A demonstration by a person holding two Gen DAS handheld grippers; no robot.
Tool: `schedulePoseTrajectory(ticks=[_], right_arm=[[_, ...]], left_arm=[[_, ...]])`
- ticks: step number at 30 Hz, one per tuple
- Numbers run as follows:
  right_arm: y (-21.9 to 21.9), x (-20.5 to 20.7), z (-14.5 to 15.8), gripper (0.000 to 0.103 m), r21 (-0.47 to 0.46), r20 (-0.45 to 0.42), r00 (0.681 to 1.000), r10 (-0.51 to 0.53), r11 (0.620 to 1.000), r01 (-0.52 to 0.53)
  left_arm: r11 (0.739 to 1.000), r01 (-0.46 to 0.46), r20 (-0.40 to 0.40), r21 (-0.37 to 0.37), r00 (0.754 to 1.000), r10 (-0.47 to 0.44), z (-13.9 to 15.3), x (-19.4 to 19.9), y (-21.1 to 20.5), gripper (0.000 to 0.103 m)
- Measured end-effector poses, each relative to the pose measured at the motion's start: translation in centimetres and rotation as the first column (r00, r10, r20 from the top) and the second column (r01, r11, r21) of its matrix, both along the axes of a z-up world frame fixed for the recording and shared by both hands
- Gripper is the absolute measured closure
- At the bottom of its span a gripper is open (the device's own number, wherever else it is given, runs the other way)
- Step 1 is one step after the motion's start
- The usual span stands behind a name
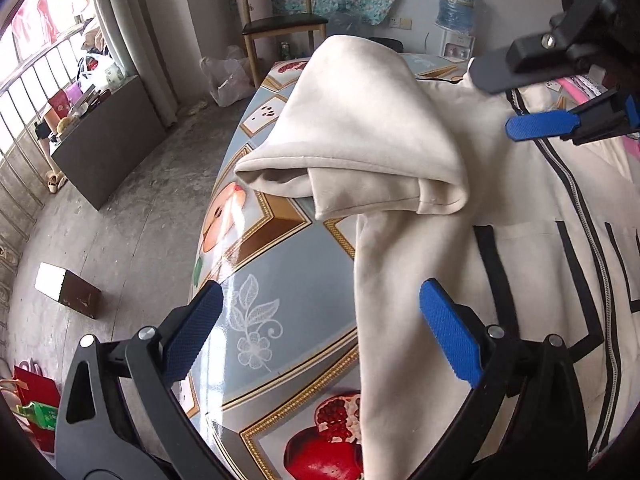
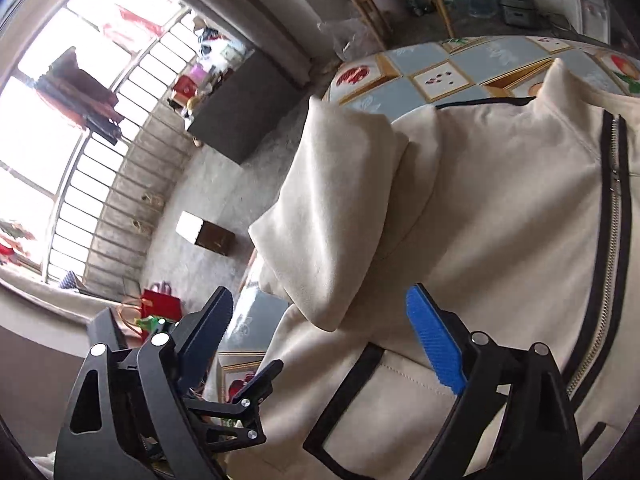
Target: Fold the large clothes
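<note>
We've got the cream jacket [image 1: 500,208] spread zipper-up on the fruit-print table [image 1: 288,272], 1 sleeve [image 1: 360,136] folded back in a loose heap near the table's edge. Our left gripper [image 1: 320,328] hangs released, 1 pad over bare tablecloth, the other over the jacket's side, nothing pinched. Our right gripper [image 2: 320,324] is spread wide too, over the sleeve's cuff end and a black-edged pocket [image 2: 360,392], nothing grasped. A brown box [image 2: 208,234] sits on the floor.
</note>
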State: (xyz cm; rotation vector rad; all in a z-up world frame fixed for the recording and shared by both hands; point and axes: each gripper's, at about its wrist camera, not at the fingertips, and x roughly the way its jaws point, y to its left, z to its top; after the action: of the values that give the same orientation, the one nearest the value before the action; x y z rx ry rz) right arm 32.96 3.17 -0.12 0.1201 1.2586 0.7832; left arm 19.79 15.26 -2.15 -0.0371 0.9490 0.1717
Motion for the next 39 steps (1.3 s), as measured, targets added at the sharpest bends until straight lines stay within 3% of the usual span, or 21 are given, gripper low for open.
schedulePoseTrajectory(ticks=[3, 6, 7, 10, 13, 17, 20, 22, 25, 27, 29, 33, 35, 39], right_arm=[[2.3, -0.9, -2.1, 0.029, -0.075, 0.016, 0.999, 0.049, 0.996, -0.048], [3.8, -1.7, -3.8, 0.058, -0.17, 0.062, 0.994, 0.087, 0.982, -0.076], [4.4, -1.9, -4.0, 0.074, -0.214, 0.1, 0.99, 0.096, 0.974, -0.073], [4.5, -1.6, -1.6, 0.088, -0.287, 0.249, 0.963, 0.1, 0.957, -0.026], [4.1, -1.3, 4.3, 0.092, -0.323, 0.413, 0.904, 0.116, 0.946, 0.026], [2.1, -1.6, 12.9, 0.092, -0.429, 0.615, 0.758, 0.218, 0.899, 0.089], [1.9, -3.3, 15.5, 0.092, -0.534, 0.669, 0.656, 0.349, 0.84, 0.098], [2.1, -4.4, 15.0, 0.092, -0.592, 0.647, 0.635, 0.423, 0.803, 0.068], [2.6, -6.4, 10.5, 0.092, -0.689, 0.534, 0.646, 0.546, 0.724, -0.042], [2.5, -6.9, 7.4, 0.092, -0.692, 0.454, 0.686, 0.569, 0.71, -0.131], [1.0, -6.9, 5.0, 0.092, -0.643, 0.394, 0.753, 0.527, 0.743, -0.184], [-3.7, -5.1, 5.0, 0.092, -0.433, 0.37, 0.876, 0.309, 0.892, -0.132], [-5.7, -4.1, 5.6, 0.092, -0.328, 0.365, 0.909, 0.199, 0.942, -0.074], [-7.8, -1.6, 6.8, 0.092, -0.141, 0.302, 0.952, 0.052, 0.99, -0.009]], left_arm=[[1.0, -0.021, 0.001, -0.016, 1.0, 0.021, -0.5, 0.0, 1.0, 0.008], [0.999, -0.033, -0.008, -0.039, 0.999, 0.033, -1.0, 0.1, 1.9, 0.008], [0.998, -0.035, -0.009, -0.047, 0.999, 0.035, -1.2, 0.1, 2.1, 0.008], [0.997, -0.034, -0.015, -0.063, 0.999, 0.033, -1.5, 0.2, 2.4, 0.008], [0.997, -0.034, -0.013, -0.065, 0.999, 0.033, -1.4, 0.2, 2.5, 0.008], [0.996, -0.033, -0.021, -0.077, 0.999, 0.032, -1.3, 0.8, 2.3, 0.008], [0.997, -0.026, -0.029, -0.076, 0.999, 0.023, -1.0, 1.4, 1.9, 0.008], [0.998, -0.016, -0.028, -0.068, 1.0, 0.014, -0.7, 1.7, 1.5, 0.008], [0.999, -0.004, -0.02, -0.044, 1.0, 0.003, 0.0, 2.2, 0.7, 0.008], [1.0, -0.001, -0.007, -0.022, 1.0, 0.001, 0.6, 2.6, 0.3, 0.008], [1.0, -0.004, 0.008, 0.001, 1.0, 0.004, 1.2, 2.9, 0.1, 0.008], [1.0, 0.008, 0.032, -0.007, 0.999, -0.008, 2.3, 3.2, -0.2, 0.008], [0.999, 0.046, 0.059, -0.012, 0.997, -0.045, 3.2, 3.0, -1.0, 0.008], [0.98, 0.197, 0.126, -0.032, 0.973, -0.191, 4.8, 1.9, -4.2, 0.008]])
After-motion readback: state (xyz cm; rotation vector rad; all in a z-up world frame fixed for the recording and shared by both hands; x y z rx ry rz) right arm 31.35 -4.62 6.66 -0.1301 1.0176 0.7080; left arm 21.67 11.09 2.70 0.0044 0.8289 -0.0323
